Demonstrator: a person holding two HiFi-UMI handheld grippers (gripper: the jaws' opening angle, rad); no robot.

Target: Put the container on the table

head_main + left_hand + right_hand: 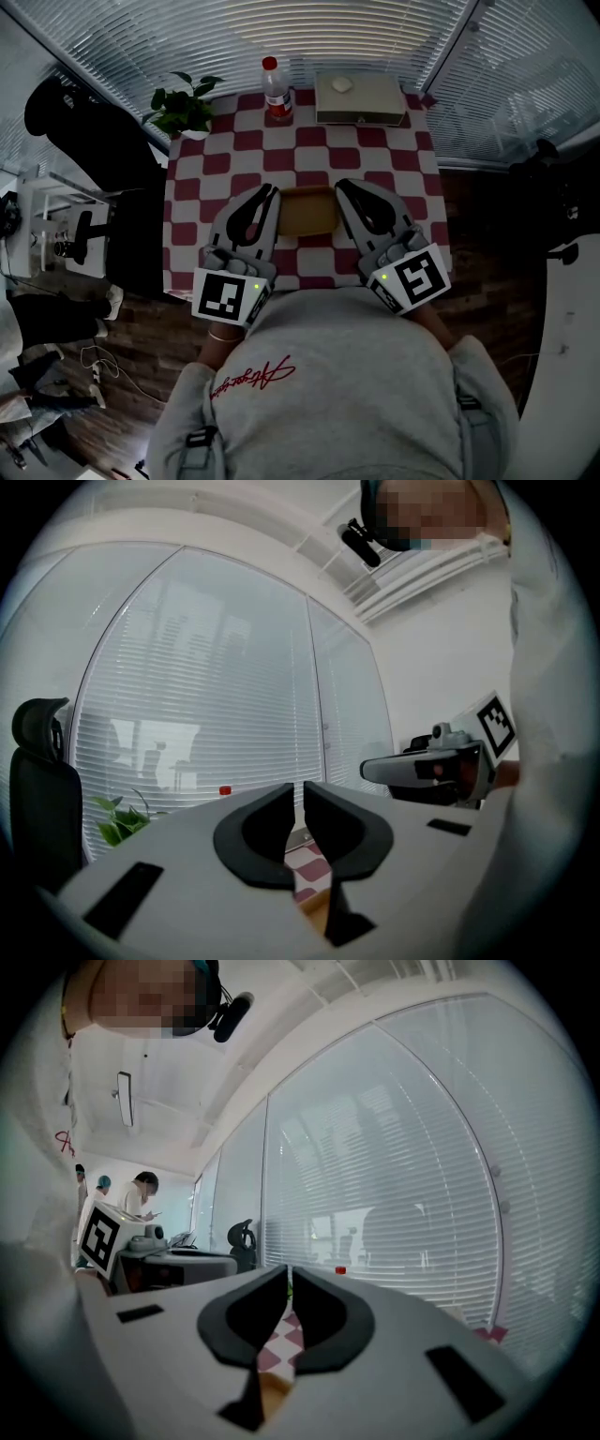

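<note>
Standing beyond the container [307, 211]: bottle [277, 91], plant [183, 105], box [360, 97] on checkered table [380, 161].

Head cam: up top, aimed steeply down past the person's chest [337, 375] onto the checkered desk [375, 159]. Whole top fits in frame, so not that close. L cam rides on the left hand-held gripper [274, 192], right behind the jaws, looking level along them twd the blinds [206, 686]. R cam, same deal on the right hand-held gripper [339, 186]. All 3 catch the desk + red-capped bottle [276, 89]. Each gripper cam also sees the other gripper side-on.
</note>
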